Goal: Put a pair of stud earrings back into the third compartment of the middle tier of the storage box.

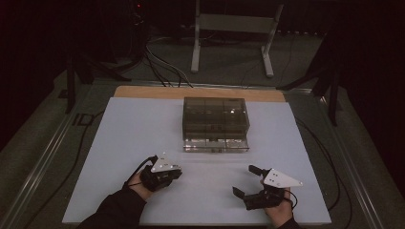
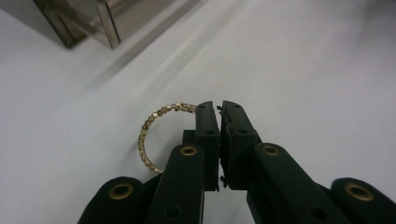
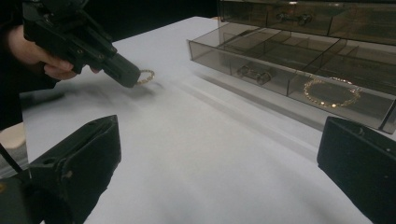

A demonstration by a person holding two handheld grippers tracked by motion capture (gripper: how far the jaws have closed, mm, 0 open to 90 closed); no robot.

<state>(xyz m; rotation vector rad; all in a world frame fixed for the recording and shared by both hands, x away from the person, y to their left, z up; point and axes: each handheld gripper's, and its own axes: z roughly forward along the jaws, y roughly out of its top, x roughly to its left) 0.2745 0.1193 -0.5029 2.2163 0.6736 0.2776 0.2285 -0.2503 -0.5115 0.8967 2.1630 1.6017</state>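
A small ring of gold beads [image 2: 145,135] is pinched at the tips of my left gripper [image 2: 220,108], whose jaws stand shut on it just above the white tabletop. In the right gripper view the same bead ring [image 3: 147,75] sticks out of the left gripper [image 3: 133,79], held by a hand. In the high view the left gripper [image 1: 179,171] sits at the front left. My right gripper [image 1: 245,180] rests at the front right, open, and the right gripper [image 3: 219,135] has nothing between its jaws.
A smoky clear drawer box [image 1: 216,117] stands mid-table with its bottom drawer [image 3: 289,70] pulled out; a gold chain [image 3: 331,93] and a small metal piece [image 3: 254,73] lie in its compartments. The white board [image 1: 119,143] covers the table. Cables and a metal stand [image 1: 234,28] lie beyond.
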